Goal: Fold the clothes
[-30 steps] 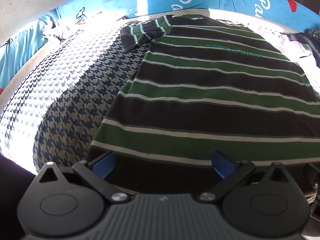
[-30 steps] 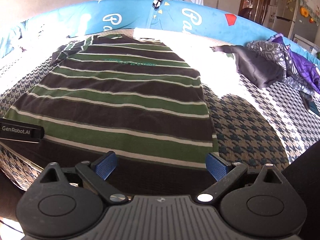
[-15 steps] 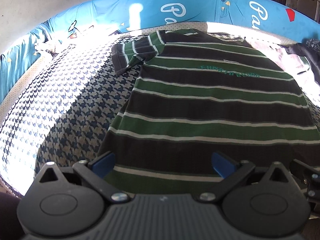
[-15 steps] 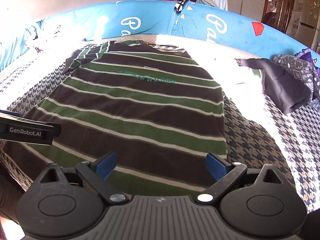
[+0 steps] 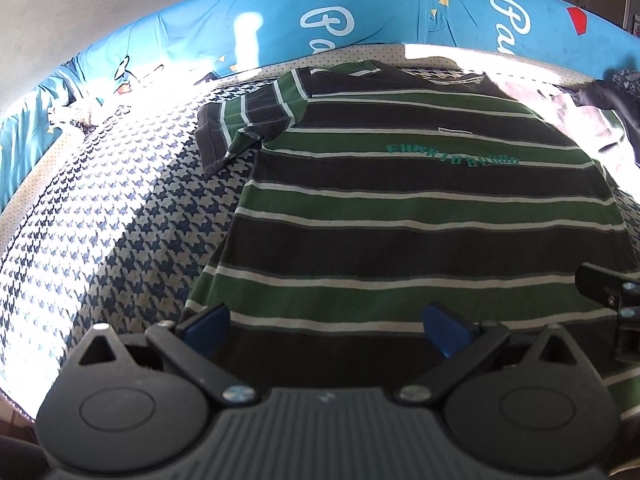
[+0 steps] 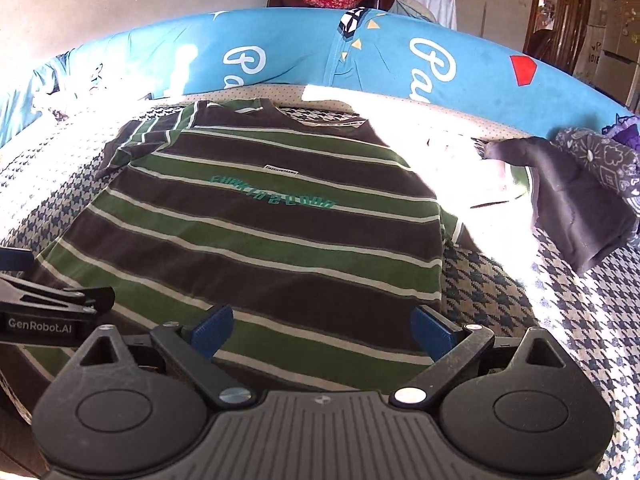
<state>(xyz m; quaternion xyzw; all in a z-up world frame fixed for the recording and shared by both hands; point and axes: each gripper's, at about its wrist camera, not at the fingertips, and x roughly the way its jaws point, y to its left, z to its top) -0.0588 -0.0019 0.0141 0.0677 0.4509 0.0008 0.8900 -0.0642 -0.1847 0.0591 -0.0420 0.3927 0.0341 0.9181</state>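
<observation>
Shirt (image 5: 420, 216) lies flat beyond both wide-spread hand-held grippers (image 5: 328, 330) (image 6: 322, 330).

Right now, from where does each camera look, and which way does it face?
Left wrist: sits on the left gripper, faces along its open fingers over the striped T-shirt's near left part toward the blue cushion.
Right wrist: sits on the right gripper, open fingers over the near right part; the left gripper shows at left.
Shared: T-shirt, cushion, houndstooth cover.

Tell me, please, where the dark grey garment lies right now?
In the right wrist view the dark grey garment lies on the bed's right side, beyond the striped shirt, beside a patterned purple cloth.
</observation>
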